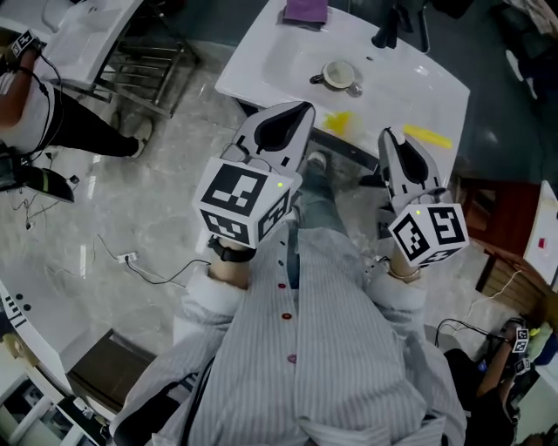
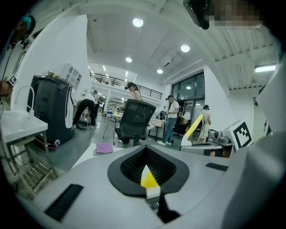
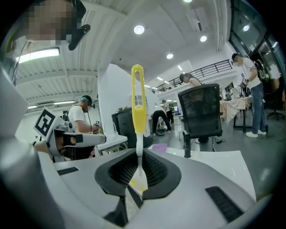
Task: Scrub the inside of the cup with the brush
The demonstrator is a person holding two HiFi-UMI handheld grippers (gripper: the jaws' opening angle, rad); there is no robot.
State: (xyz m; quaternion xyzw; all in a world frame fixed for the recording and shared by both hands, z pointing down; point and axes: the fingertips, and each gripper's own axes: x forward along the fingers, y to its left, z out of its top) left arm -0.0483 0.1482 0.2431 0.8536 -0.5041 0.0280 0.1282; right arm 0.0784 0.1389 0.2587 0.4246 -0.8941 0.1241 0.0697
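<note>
Desk (image 1: 410, 83) lies ahead & below you, and scrubbing hasn't begun. L tongs (image 2: 149, 182) are clenched w/ no cup in them. R tongs (image 3: 136, 179) are clamped on the brush (image 3: 137, 100), apparently at its head end, loop handle pointing out. Cup (image 1: 339, 76) stands loose mid-desk. Risks: brush prob. needs regripping, and the unheld cup could skid or tip under pressure.

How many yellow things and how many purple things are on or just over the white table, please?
Yellow: 2 (brush, small piece)
Purple: 1 (cloth)
Total: 3
</note>
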